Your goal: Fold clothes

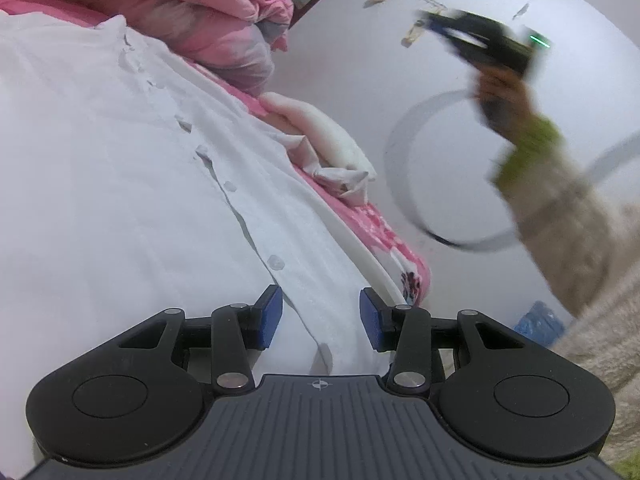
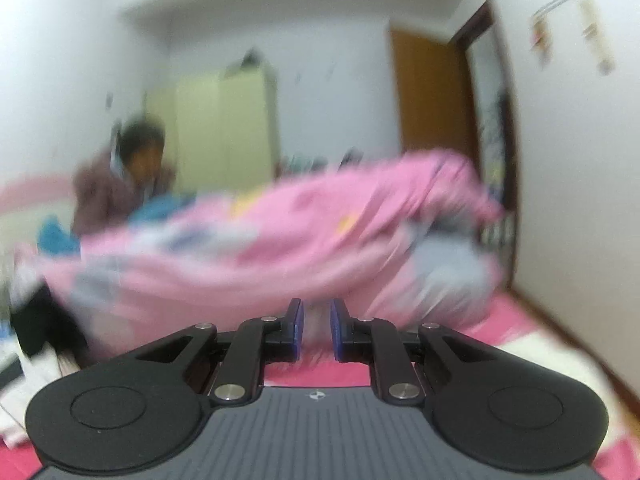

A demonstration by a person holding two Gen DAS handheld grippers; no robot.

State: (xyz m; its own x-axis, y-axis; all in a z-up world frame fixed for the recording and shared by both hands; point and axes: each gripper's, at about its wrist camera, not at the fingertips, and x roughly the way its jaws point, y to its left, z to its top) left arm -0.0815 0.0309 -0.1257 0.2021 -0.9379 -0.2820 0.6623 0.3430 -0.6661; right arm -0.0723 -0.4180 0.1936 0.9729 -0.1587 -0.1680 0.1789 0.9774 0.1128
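Observation:
A white button-front shirt (image 1: 120,168) lies spread over the bed and fills the left of the left wrist view. My left gripper (image 1: 320,316) is low over its near end. The jaws stand well apart, and the button placket runs between the blue pads (image 1: 272,316) without being pinched. My right gripper (image 1: 436,22) is blurred, high at the upper right before the white wall, in a hand with a green cuff (image 1: 528,148). In the right wrist view my right gripper (image 2: 316,310) shows a narrow gap with nothing between its fingers.
A heaped pink quilt (image 2: 260,248) lies at the bed's far side. A folded cream cloth (image 1: 320,140) rests on the pink flowered sheet (image 1: 384,236) at the bed's edge. Another person (image 2: 120,184) sits beyond the quilt. A blue bag (image 1: 538,320) lies on the floor.

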